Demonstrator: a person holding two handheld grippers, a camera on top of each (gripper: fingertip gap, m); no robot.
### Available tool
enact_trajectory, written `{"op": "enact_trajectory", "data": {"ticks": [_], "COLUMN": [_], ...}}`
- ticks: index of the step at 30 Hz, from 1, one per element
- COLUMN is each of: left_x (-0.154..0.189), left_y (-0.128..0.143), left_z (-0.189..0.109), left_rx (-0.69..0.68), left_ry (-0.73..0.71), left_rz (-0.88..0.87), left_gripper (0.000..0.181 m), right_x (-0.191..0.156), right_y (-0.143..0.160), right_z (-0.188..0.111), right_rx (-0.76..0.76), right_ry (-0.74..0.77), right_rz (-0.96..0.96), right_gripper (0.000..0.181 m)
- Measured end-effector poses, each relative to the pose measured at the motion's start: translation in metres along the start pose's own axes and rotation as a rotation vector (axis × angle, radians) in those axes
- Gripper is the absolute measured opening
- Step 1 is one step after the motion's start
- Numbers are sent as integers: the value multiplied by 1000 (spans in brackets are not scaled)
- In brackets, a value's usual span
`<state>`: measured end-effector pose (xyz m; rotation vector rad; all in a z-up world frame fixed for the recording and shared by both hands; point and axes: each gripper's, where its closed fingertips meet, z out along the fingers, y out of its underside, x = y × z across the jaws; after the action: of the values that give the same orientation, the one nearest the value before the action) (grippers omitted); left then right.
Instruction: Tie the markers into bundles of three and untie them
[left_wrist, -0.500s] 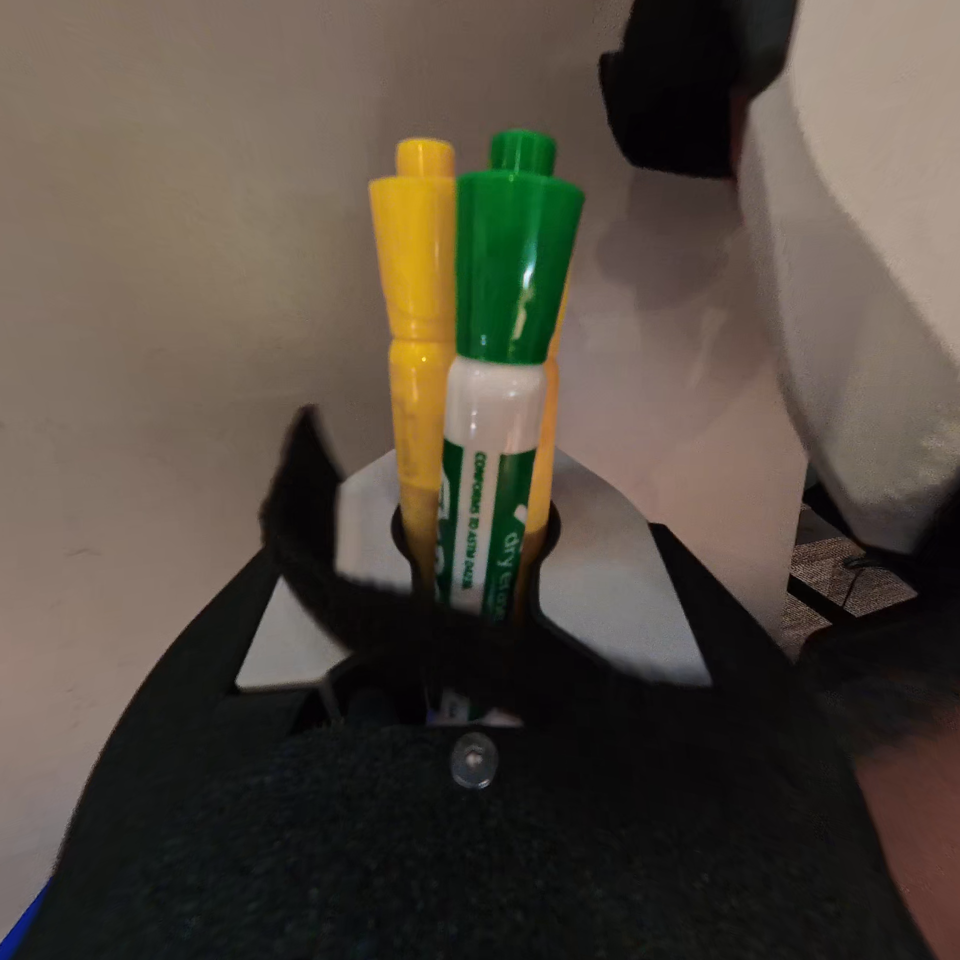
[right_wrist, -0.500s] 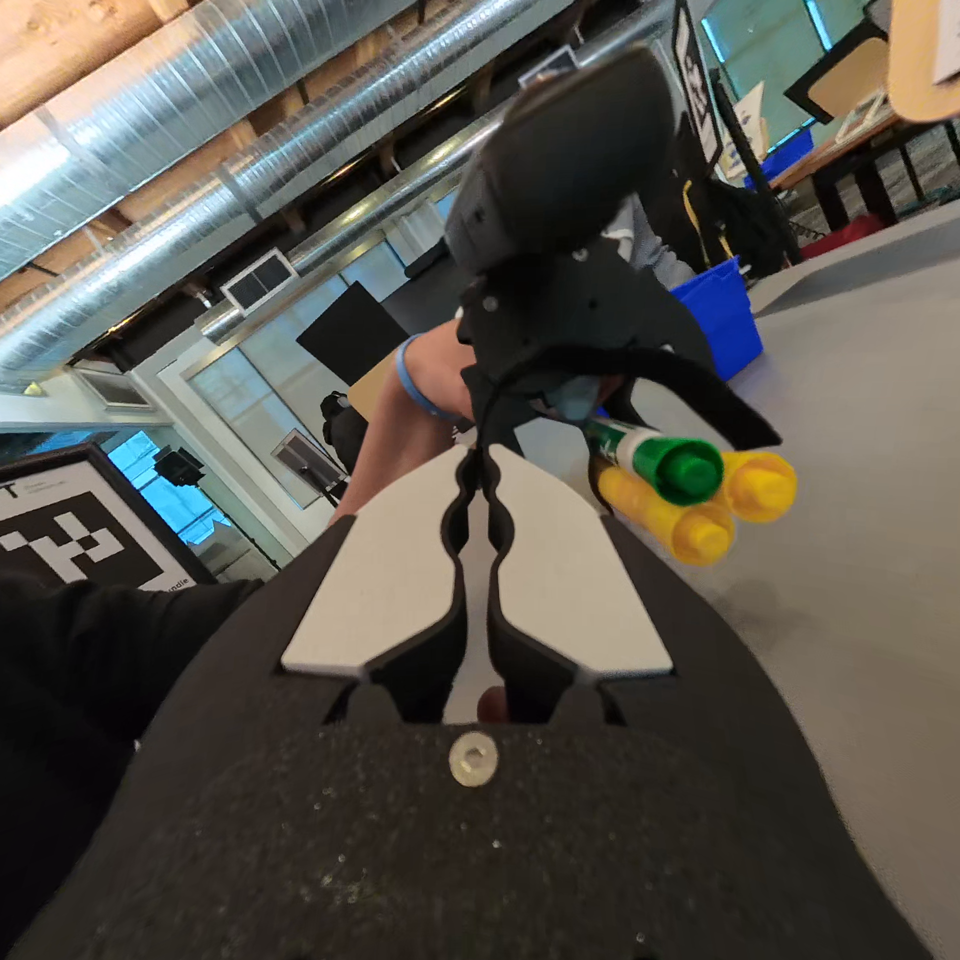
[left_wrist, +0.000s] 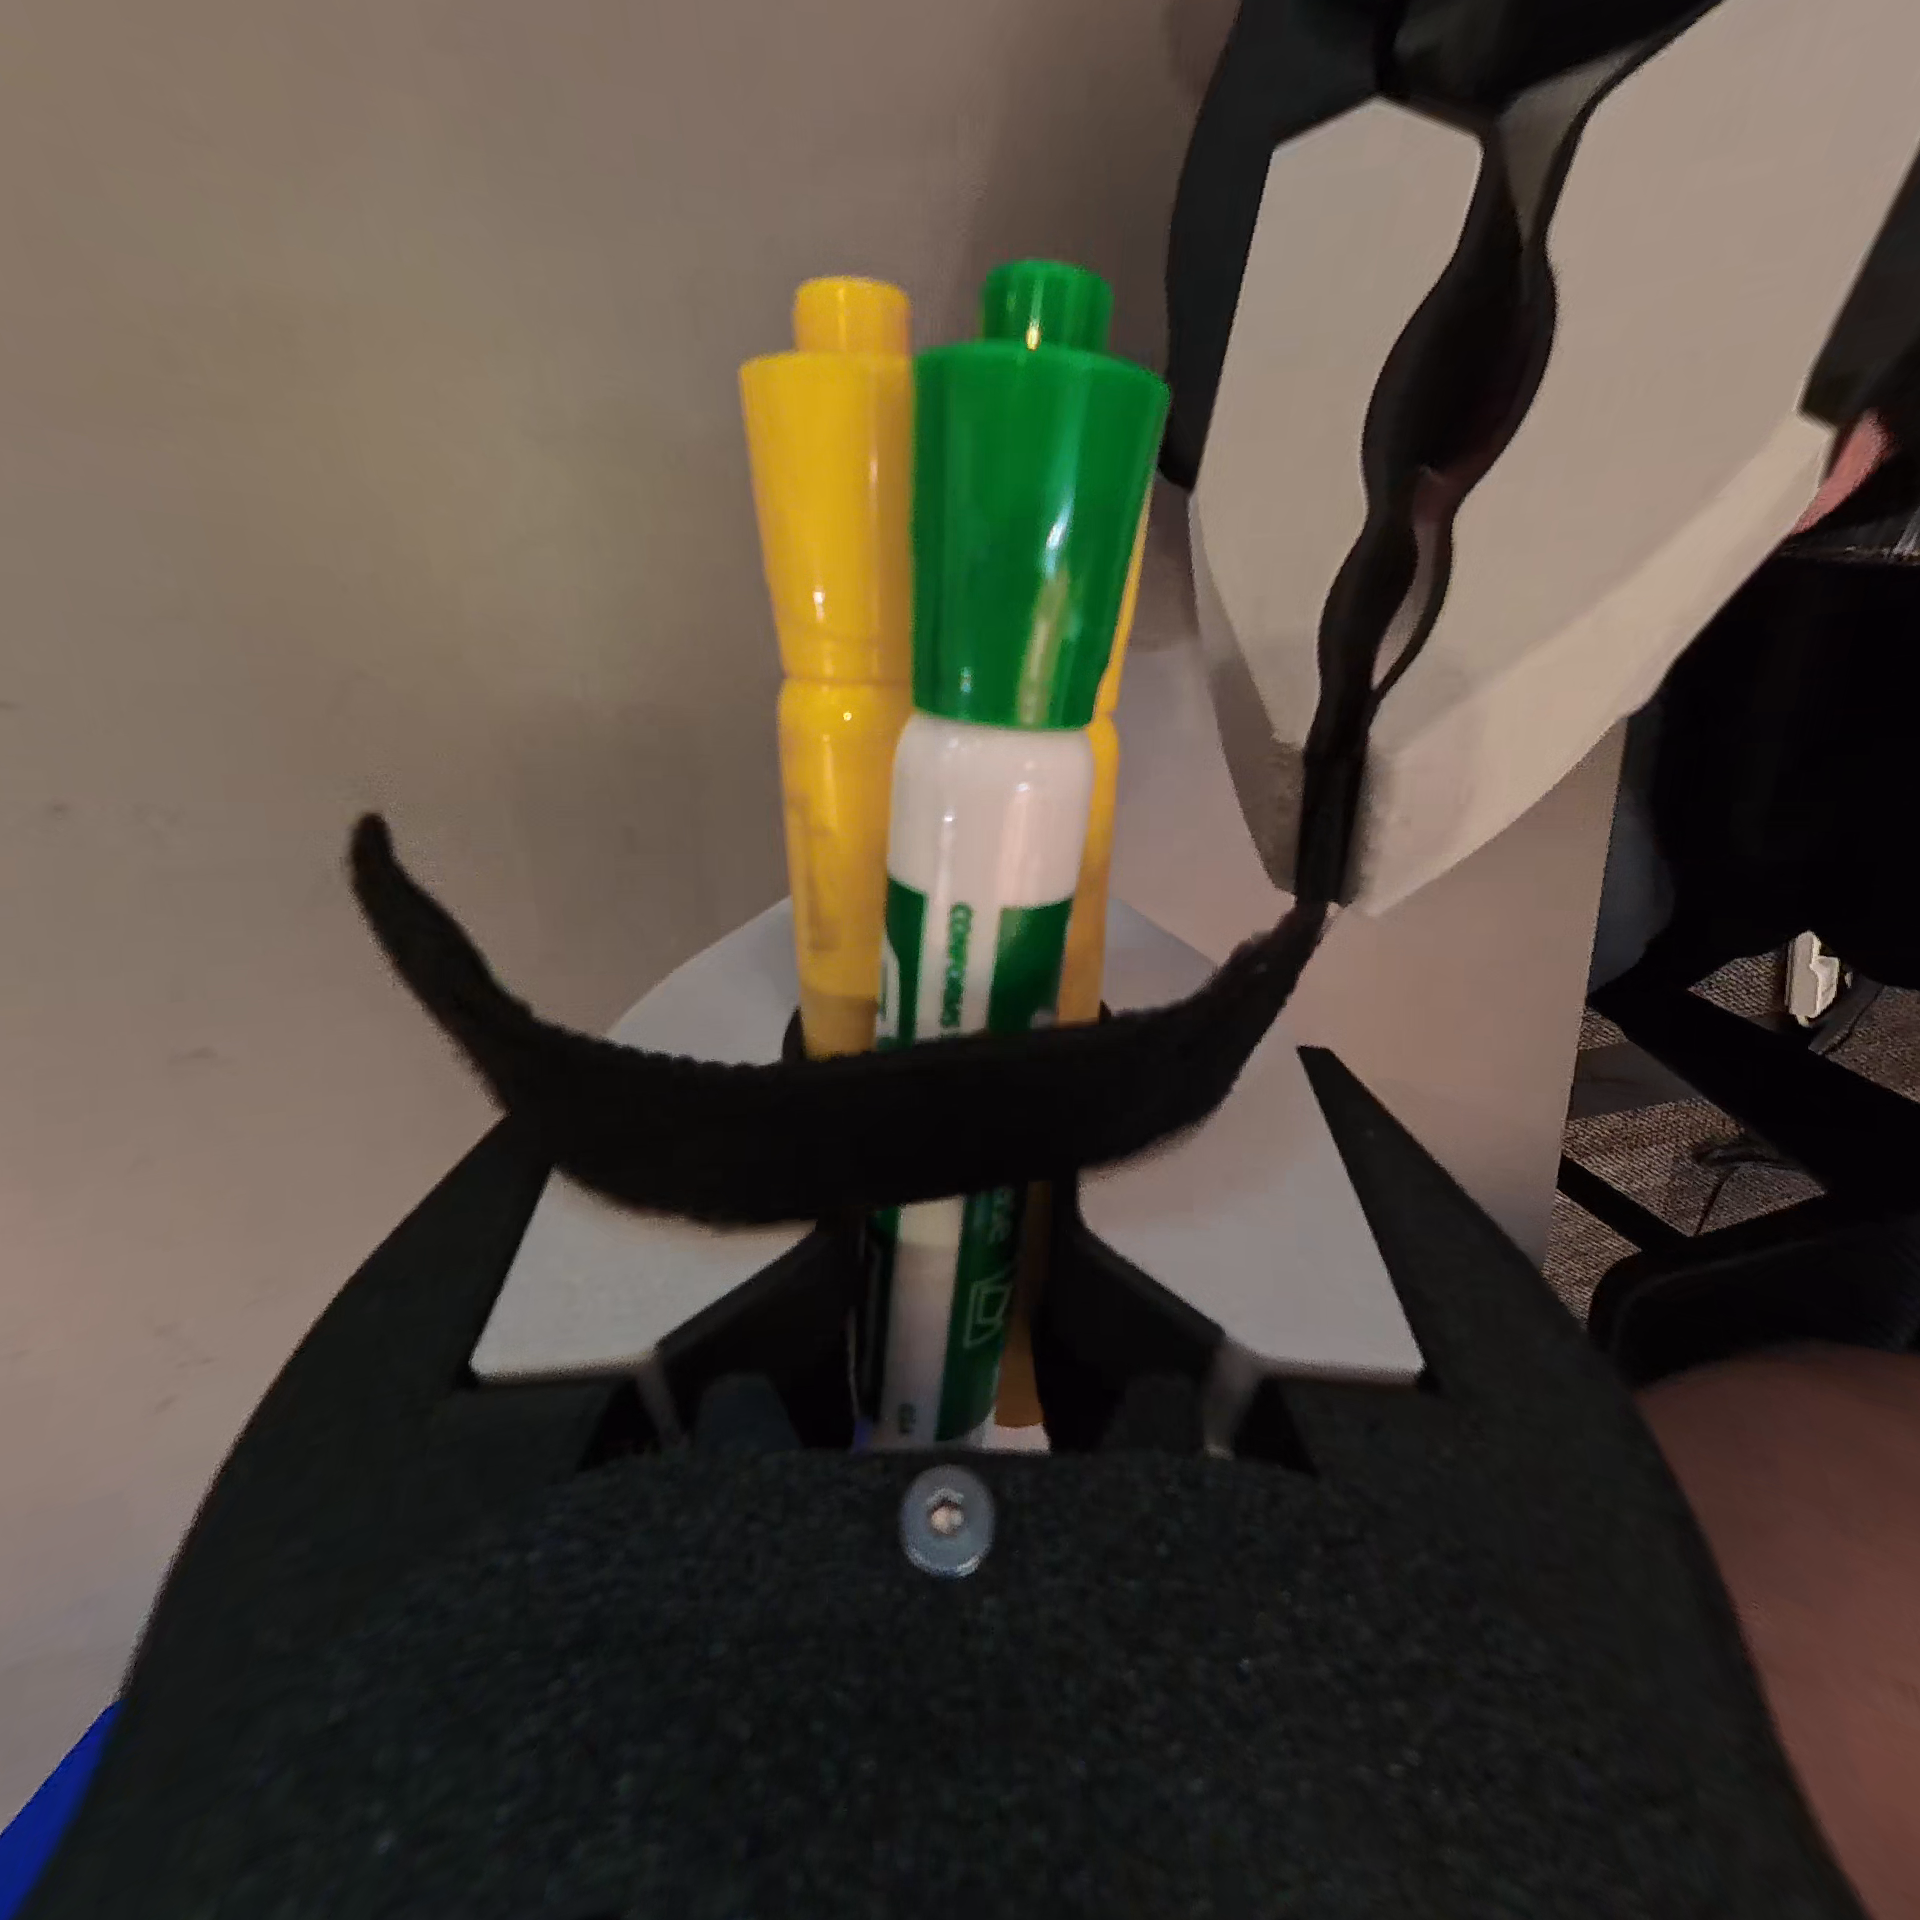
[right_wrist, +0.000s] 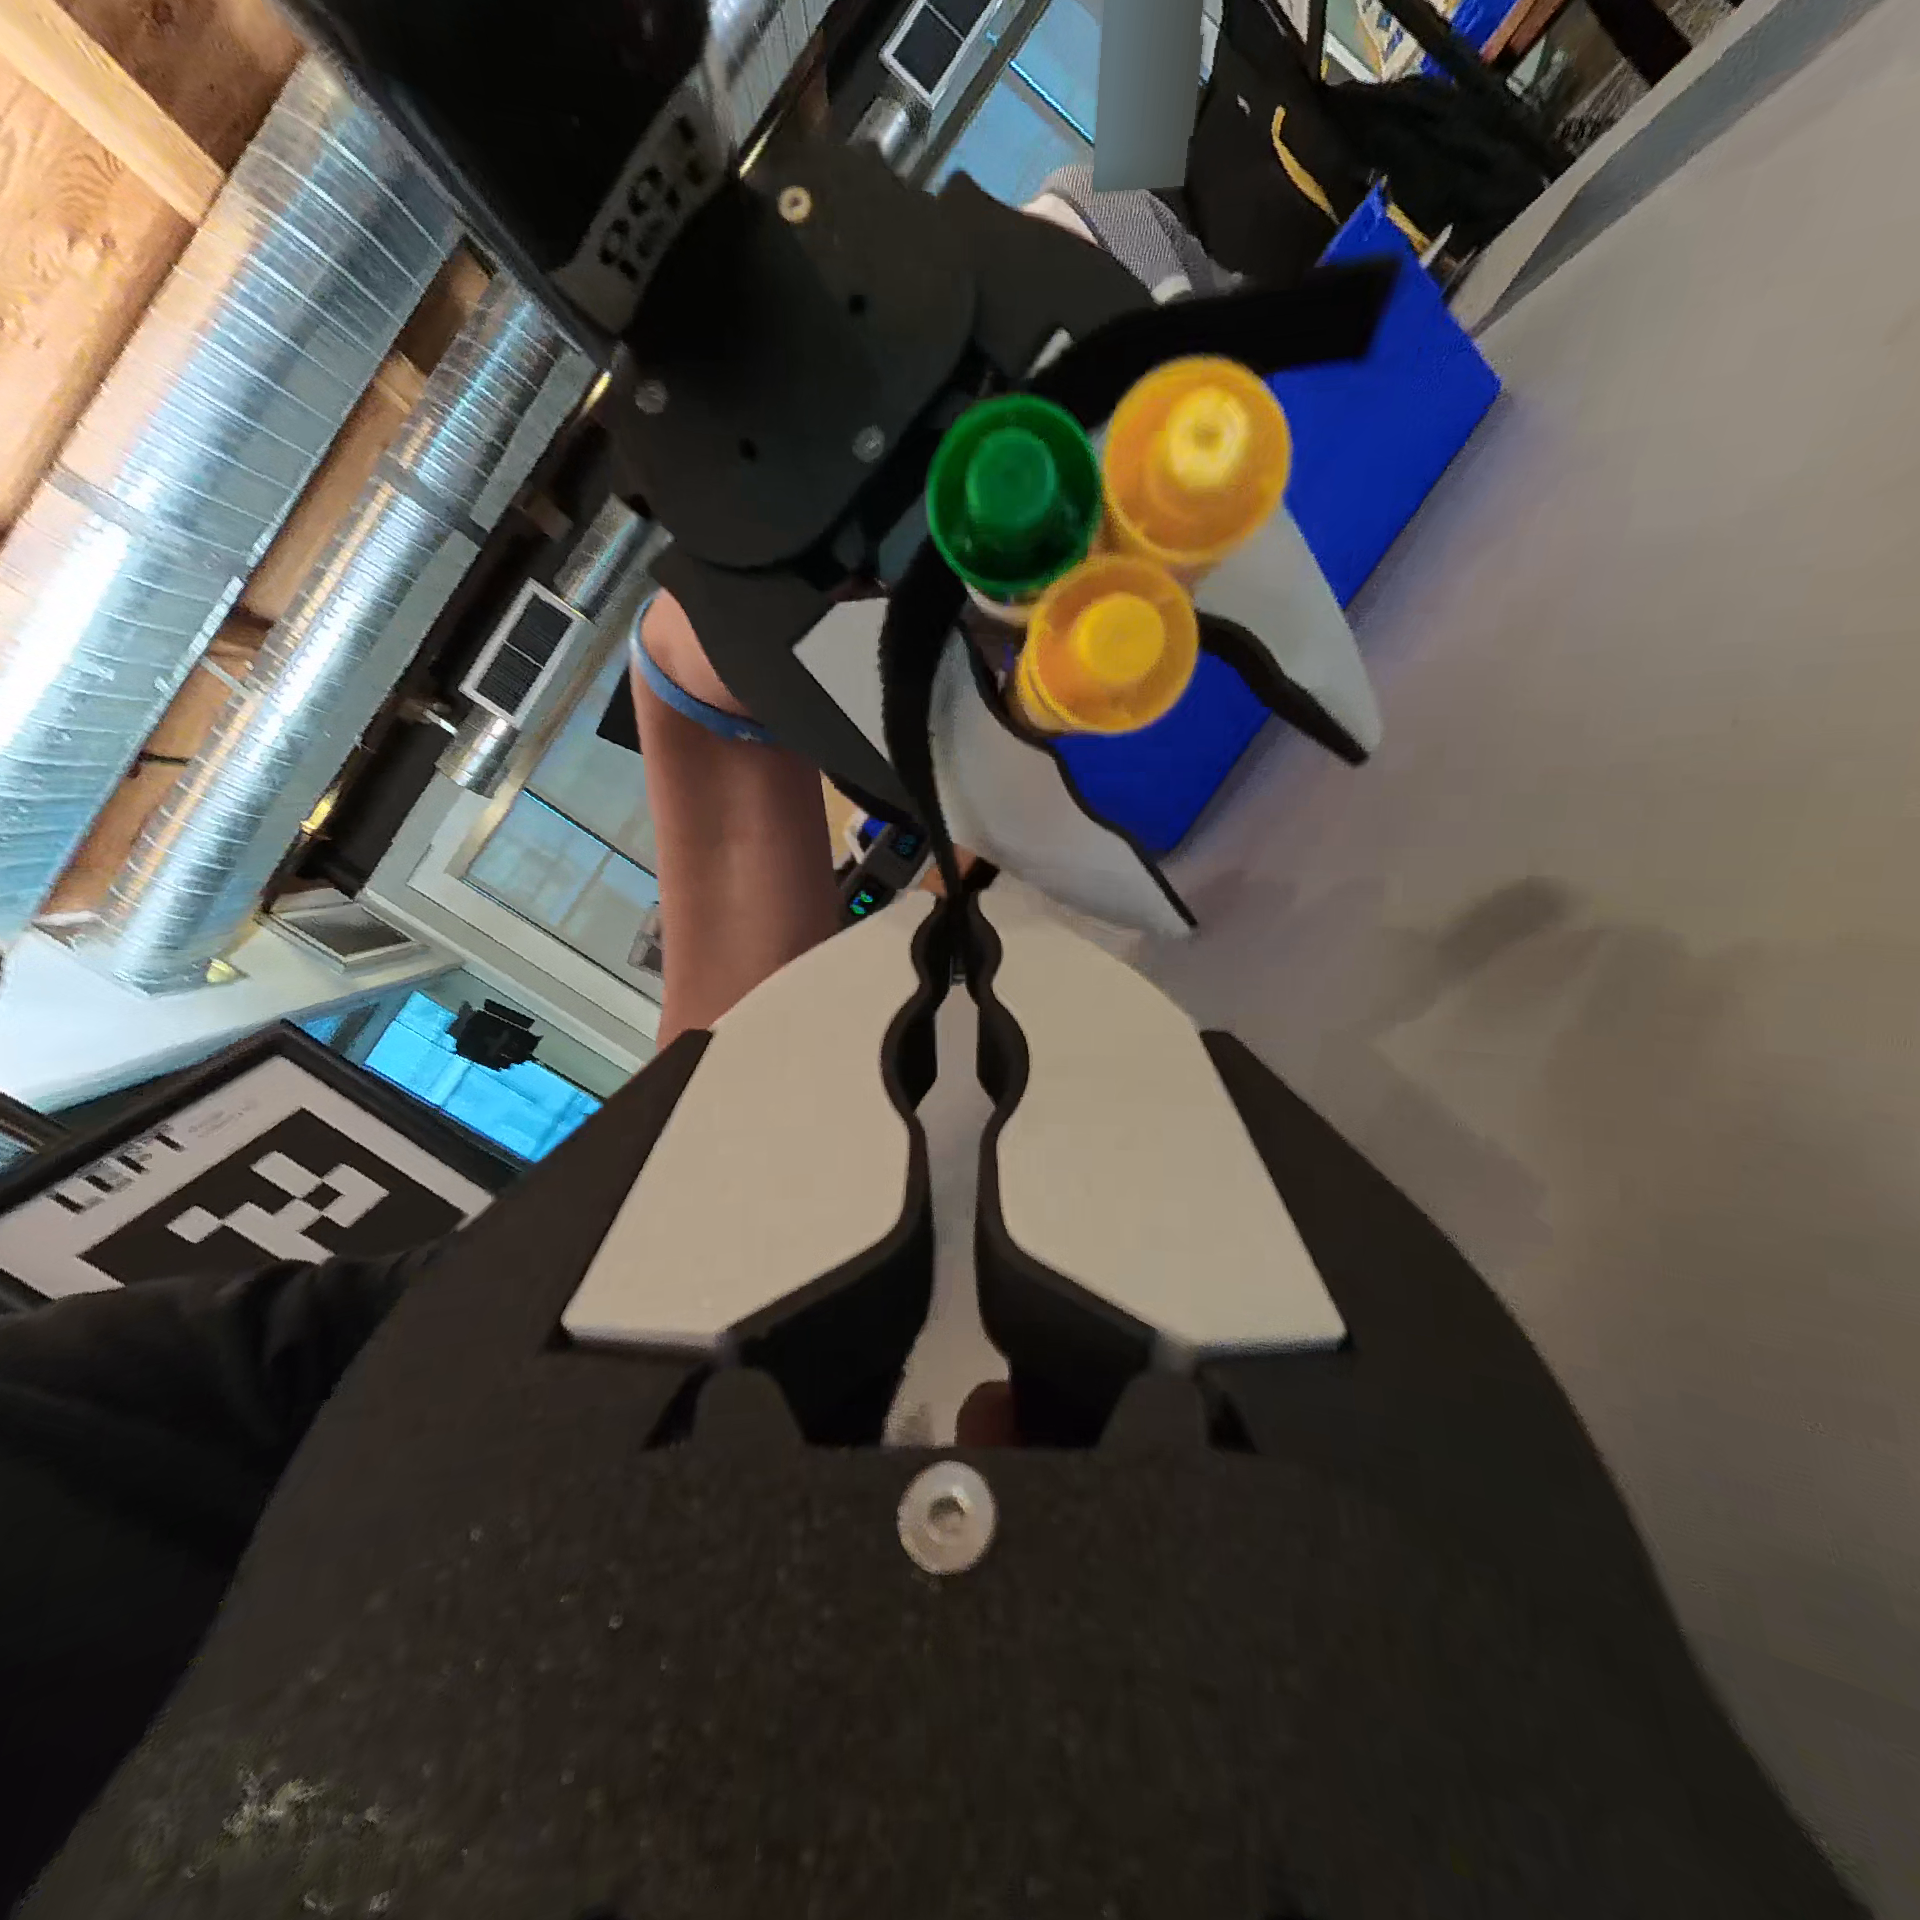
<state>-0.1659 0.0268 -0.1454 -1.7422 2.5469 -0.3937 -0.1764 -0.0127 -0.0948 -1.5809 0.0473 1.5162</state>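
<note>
Three markers (left_wrist: 977, 727) (bases hidden) clamped in left claw (left_wrist: 940, 1039); right claw (right_wrist: 951, 925) pinches strap (left_wrist: 831, 1122).

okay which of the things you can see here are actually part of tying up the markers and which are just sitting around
In the job: green marker; two yellow markers; black strap; left gripper, shut on the markers; right gripper, pinching the strap's end.

Just there: blue bin; grey table; ceiling ducts.
</note>
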Motion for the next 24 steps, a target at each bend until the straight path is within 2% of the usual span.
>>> {"op": "enact_trajectory", "data": {"ticks": [4, 9, 14, 24], "left_x": [-1, -2, 0, 2], "left_y": [2, 5, 6, 5], "left_z": [-1, -3, -3, 0], "left_rx": [0, 0, -4, -13], "left_ry": [1, -4, 6, 14], "left_rz": [-7, -14, -14, -4], "left_gripper": [41, 42, 42, 42], "right_x": [-2, -1, -1, 9], "right_y": [6, 7, 7, 0], "right_z": [1, 1, 4, 11], "right_rx": [34, 39, 30, 26], "right_ry": [-32, -30, -27, -12], "right_rz": [112, 155, 123, 129], "right_gripper": [1, 2, 6, 2]}}
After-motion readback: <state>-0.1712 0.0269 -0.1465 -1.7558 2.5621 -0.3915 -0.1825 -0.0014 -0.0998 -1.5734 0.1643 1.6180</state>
